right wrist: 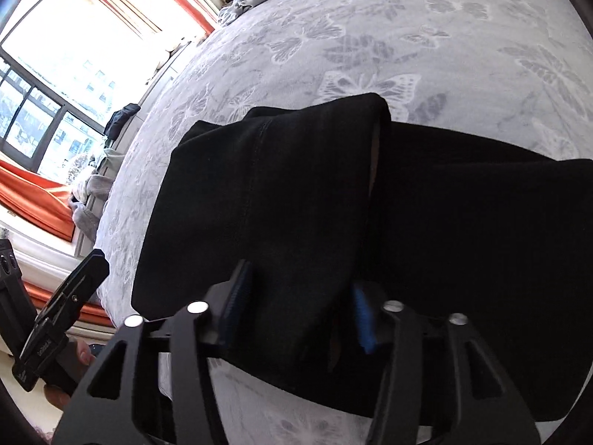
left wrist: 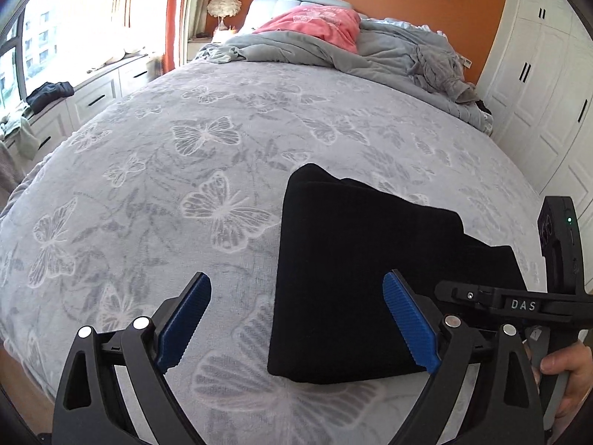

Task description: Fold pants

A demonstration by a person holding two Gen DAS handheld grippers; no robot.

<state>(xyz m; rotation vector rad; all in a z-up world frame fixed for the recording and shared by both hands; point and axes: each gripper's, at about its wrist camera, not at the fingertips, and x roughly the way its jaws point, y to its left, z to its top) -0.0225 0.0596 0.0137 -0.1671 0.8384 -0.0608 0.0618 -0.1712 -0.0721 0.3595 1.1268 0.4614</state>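
Black pants [left wrist: 355,282], folded into a thick block, lie on the butterfly-print bedspread [left wrist: 155,170] near the bed's foot edge. My left gripper [left wrist: 296,330] hangs with jaws spread wide, nothing between the pads; the right blue pad [left wrist: 407,326] sits over the pants' near left edge, contact unclear. My right gripper [right wrist: 296,315] has its jaws pinching a raised fold of the pants at the near edge (pads half buried in cloth). Open bedspread runs far ahead and left. Rumpled grey duvet [left wrist: 389,48] and pink pillow [left wrist: 318,26] crowd the headboard end.
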